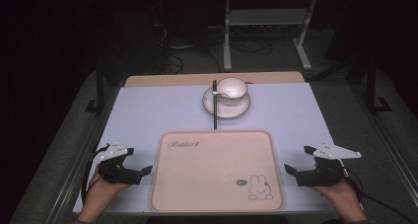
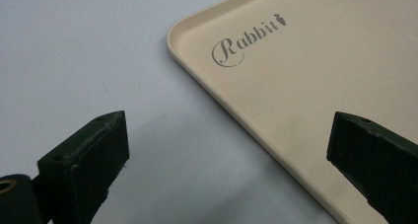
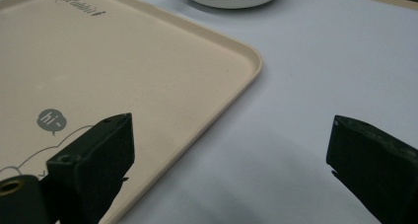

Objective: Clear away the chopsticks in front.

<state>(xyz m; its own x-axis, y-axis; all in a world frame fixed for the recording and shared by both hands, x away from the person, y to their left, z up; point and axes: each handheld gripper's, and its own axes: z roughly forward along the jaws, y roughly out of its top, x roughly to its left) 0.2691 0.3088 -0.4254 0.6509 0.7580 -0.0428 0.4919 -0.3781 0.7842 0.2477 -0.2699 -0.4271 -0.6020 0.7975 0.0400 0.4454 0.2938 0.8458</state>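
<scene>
A cup (image 1: 231, 89) with a spoon (image 1: 217, 91) is seen on a saucer (image 1: 217, 110) at upper centre, chopsticks (image 1: 215, 116) laid across its left rim, on the tabletop (image 1: 148, 115).

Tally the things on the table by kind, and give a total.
Tray: 1
Saucer: 1
Cup: 1
Spoon: 1
Chopsticks: 1 pair
Total: 5

The tray (image 1: 217, 172) looks like matt beige plastic, the saucer (image 1: 226, 108) glossy white ceramic.
</scene>
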